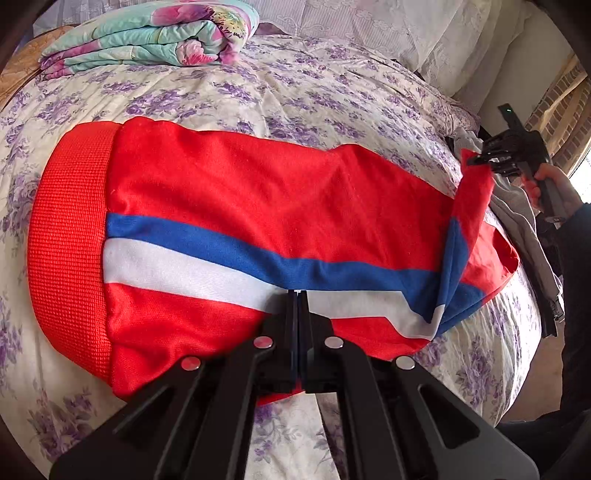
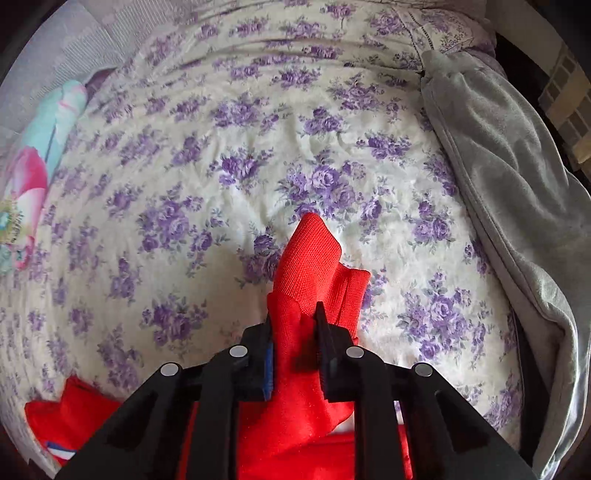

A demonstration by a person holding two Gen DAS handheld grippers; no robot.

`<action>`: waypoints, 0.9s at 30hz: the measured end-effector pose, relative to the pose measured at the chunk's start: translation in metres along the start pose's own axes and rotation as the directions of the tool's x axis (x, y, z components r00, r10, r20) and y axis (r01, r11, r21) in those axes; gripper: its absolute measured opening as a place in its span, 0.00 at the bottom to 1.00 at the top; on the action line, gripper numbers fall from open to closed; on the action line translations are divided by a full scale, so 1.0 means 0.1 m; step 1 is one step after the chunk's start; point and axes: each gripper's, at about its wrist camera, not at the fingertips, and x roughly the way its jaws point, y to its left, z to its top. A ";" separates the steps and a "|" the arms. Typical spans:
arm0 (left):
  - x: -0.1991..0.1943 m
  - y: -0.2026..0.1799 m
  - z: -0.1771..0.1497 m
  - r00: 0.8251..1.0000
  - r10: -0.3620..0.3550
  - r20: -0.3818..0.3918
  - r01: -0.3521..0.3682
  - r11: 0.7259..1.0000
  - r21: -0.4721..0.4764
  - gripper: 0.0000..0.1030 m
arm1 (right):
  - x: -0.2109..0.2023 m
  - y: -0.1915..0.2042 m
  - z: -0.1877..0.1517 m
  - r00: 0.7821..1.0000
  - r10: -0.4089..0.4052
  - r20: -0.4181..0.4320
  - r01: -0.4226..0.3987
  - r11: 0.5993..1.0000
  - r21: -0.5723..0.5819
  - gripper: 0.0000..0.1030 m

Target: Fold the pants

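Red pants (image 1: 240, 221) on floral bed (image 1: 295, 96) — left gripper (image 1: 297, 295) fingers pressed together above, right gripper (image 2: 293, 314) pinching cuff.

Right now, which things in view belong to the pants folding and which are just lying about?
In the job:
red pants
left tool, shut
right tool, shut on the pants' raised end

Lying about:
folded floral quilt
grey garment
purple-flowered bedspread

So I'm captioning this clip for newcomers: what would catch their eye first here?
The bright red pants with a blue and white stripe, spread across the purple-flowered bedspread. Next, the right gripper pinching a bunch of the red fabric and lifting that end, while the left gripper rests shut on the stripe. A folded floral quilt sits at the far end.
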 end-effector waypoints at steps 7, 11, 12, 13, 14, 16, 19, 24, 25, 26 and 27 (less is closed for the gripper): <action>0.00 0.00 0.00 1.000 0.003 0.001 -0.003 1.000 0.002 0.01 | -0.70 -1.02 -0.79 0.937 0.284 0.205 -0.303 0.950 0.070 0.18; 0.00 -0.02 0.00 1.000 0.009 0.001 -0.009 1.000 0.007 0.01 | -0.17 -1.48 -1.38 0.930 0.318 0.187 -0.342 0.932 0.119 0.19; 0.00 -0.02 0.00 1.000 0.013 0.001 -0.013 1.000 0.010 0.01 | -0.01 -1.56 -1.50 0.920 0.351 0.175 -0.376 0.917 0.135 0.21; 0.00 -0.03 0.00 1.000 0.020 0.000 -0.020 1.000 0.014 0.01 | 0.11 -1.66 -1.57 0.900 0.398 0.178 -0.425 0.892 0.155 0.22; 0.00 -0.04 0.00 1.000 0.029 -0.002 -0.029 0.999 0.019 0.01 | 0.14 -1.74 -1.63 0.874 0.444 0.197 -0.476 0.863 0.167 0.23; -0.04 -0.09 0.00 0.998 0.061 -0.013 -0.061 0.998 0.022 0.01 | 0.13 -1.82 -1.70 0.847 0.488 0.211 -0.523 0.836 0.165 0.30; -0.16 -0.24 0.00 0.992 0.121 -0.022 -0.120 0.992 0.045 0.01 | 0.03 -1.82 -1.73 0.856 0.481 0.191 -0.508 0.851 0.131 0.40; -0.27 -0.65 0.15 0.996 0.080 -0.033 -0.077 0.993 0.086 0.01 | -0.21 -1.87 -1.64 0.887 0.426 0.179 -0.449 0.887 0.110 0.46; -0.24 -0.77 0.19 0.997 0.067 -0.040 -0.062 0.992 0.106 0.02 | -0.20 -1.88 -1.61 0.896 0.412 0.166 -0.433 0.893 0.123 0.46; -0.18 -0.89 0.22 0.997 0.060 -0.048 -0.054 0.990 0.129 0.02 | -0.17 -1.89 -1.57 0.899 0.412 0.149 -0.432 0.892 0.136 0.46; -0.10 -1.01 0.24 0.997 0.058 -0.057 -0.049 0.987 0.152 0.02 | -0.14 -1.90 -1.54 0.898 0.419 0.133 -0.435 0.889 0.142 0.38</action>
